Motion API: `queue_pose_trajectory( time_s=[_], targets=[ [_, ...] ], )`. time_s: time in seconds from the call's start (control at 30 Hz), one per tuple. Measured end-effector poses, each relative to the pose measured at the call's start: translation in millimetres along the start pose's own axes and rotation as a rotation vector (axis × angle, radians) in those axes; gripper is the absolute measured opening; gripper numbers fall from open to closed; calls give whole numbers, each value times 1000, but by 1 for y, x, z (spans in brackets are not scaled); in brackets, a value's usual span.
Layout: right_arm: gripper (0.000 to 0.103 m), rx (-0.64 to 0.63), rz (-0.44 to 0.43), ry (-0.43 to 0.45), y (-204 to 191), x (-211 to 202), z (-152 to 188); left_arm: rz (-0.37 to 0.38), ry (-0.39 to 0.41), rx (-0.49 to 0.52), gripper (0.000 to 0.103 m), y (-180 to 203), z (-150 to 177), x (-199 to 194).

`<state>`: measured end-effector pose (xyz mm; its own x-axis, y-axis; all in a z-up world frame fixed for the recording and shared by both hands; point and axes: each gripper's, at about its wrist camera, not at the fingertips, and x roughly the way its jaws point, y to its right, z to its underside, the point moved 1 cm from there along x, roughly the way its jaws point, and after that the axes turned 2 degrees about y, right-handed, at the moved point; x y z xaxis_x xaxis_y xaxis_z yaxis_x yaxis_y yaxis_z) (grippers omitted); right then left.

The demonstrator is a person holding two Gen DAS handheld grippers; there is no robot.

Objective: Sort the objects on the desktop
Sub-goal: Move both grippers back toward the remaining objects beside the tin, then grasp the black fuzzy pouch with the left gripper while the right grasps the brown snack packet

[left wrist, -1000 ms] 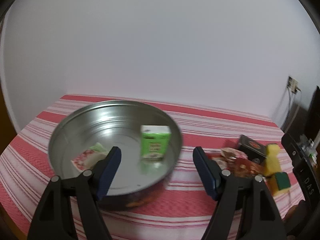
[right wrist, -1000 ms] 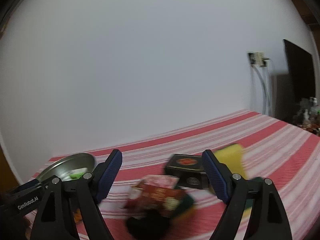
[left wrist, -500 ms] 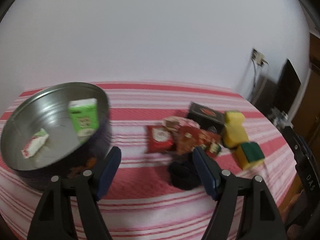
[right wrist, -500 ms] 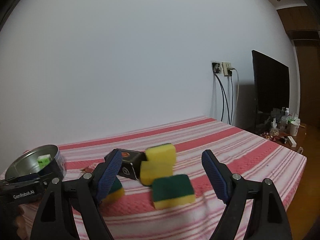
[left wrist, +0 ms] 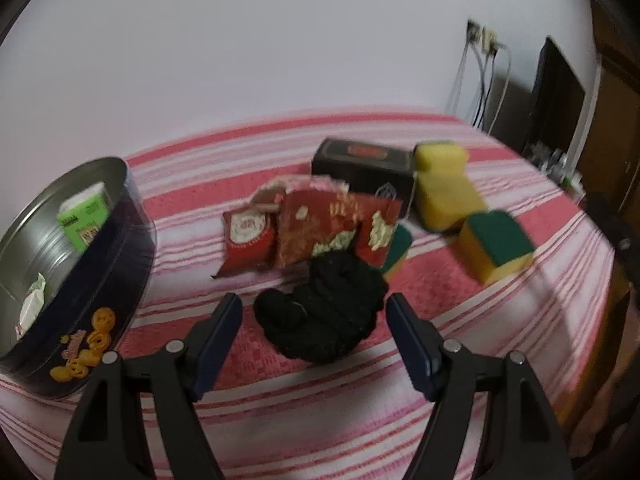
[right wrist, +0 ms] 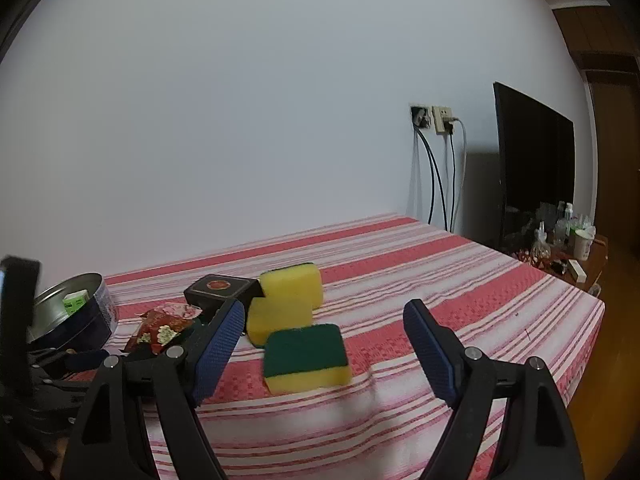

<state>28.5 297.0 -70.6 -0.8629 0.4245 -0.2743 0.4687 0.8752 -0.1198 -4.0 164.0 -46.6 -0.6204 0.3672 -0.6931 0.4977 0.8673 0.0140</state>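
At far left on the striped surface (left wrist: 440, 292), the round tin (left wrist: 100, 280) holds an upright green carton (left wrist: 84, 216) and a white packet (left wrist: 32, 304). The black knitted bundle (left wrist: 324, 308) lies crosswise ahead of the left hand-held gripper (left wrist: 314, 340), jaws apart and empty. The right hand-held gripper (right wrist: 324, 354) gapes before a green-topped sponge (right wrist: 306, 356).

Black knitted bundle (left wrist: 326, 306) just beyond the open left hand-held gripper (left wrist: 314, 346), red packets (left wrist: 308, 222) behind
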Motion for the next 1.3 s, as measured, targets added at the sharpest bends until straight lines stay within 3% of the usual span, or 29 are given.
queue_pose_trajectory(
  time_s=[0.13, 0.27, 0.4, 0.83, 0.93, 1.17, 1.3],
  targets=[
    [84, 21, 5, -13, 9, 2, 0, 46, -63, -58, 77, -4, 3, 18],
    [84, 35, 9, -29, 16, 4, 2, 44, -66, -59, 75, -3, 3, 20],
    [84, 36, 19, -61, 19, 11, 5, 41, -59, -36, 56, 1, 6, 18],
    [84, 82, 33, -148, 32, 24, 13, 135, -12, -53, 55, -19, 23, -8],
    [84, 104, 0, -171, 29, 25, 13, 163, 9, -82, 55, -30, 23, -17],
    [84, -14, -144, -152, -11, 18, 9, 108, 86, -97, 55, -51, 25, -43],
    [84, -29, -121, -165, -16, 20, 11, 106, 100, -106, 55, -54, 25, -47]
  ],
)
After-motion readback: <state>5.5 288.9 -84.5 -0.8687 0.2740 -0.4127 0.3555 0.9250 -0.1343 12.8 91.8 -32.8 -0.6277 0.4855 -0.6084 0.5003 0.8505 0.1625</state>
